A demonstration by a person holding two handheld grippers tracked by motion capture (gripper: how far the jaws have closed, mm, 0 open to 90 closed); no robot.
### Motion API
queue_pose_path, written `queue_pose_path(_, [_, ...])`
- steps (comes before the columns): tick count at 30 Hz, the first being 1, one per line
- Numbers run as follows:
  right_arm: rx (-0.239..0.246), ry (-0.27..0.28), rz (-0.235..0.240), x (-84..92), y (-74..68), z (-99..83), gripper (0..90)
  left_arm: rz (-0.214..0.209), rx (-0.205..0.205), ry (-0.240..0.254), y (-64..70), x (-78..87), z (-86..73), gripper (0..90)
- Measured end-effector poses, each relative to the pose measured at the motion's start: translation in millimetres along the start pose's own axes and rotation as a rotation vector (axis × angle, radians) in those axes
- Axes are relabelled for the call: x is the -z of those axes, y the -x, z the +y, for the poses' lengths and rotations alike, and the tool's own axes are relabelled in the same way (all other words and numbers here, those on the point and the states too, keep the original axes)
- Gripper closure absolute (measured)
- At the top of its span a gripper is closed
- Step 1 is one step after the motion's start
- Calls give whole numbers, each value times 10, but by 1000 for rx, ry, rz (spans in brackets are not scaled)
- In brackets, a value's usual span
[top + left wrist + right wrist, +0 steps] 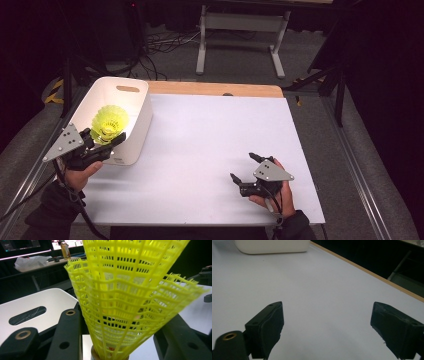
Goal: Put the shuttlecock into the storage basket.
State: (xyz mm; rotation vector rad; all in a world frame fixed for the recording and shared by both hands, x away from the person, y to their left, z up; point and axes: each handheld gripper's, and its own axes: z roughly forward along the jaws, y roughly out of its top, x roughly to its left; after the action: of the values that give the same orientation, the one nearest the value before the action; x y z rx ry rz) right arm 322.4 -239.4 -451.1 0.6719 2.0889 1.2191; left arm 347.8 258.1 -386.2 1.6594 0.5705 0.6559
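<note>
A yellow plastic shuttlecock with a mesh skirt hangs over the near end of the white bin. My left gripper is shut on it low on the skirt, near the cork base. In the left gripper view the skirt of the shuttlecock fans up between the two black jaws, and the bin's rim with its handle slot lies behind. My right gripper rests low over the white table at the near right, open with nothing between its fingers.
The white table sheet has a wooden strip along its far edge. The bin stands at the table's far left corner. Beyond the table are a white desk frame and floor cables.
</note>
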Motion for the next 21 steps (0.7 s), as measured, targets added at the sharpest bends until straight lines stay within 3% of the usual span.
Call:
queue_pose_path(4, [2, -3, 7, -3, -6, 7, 122, 7, 11, -20, -77, 10, 26, 569])
queue_pose_path(6, [-6, -5, 6, -11, 2, 6, 122, -19, 35, -25, -137, 1, 37, 567])
queue_pose_path(10, [-15, -4, 14, -13, 9, 1, 122, -31, 61, -27, -234, 6, 104, 567])
queue_pose_path(17, [-19, -7, 13, -18, 19, 0, 122, -3, 58, -45, -369, -42, 253, 567])
queue_pose_path(21, [-23, -6, 15, -21, 29, -3, 122, -15, 67, -52, -437, -110, 296, 567])
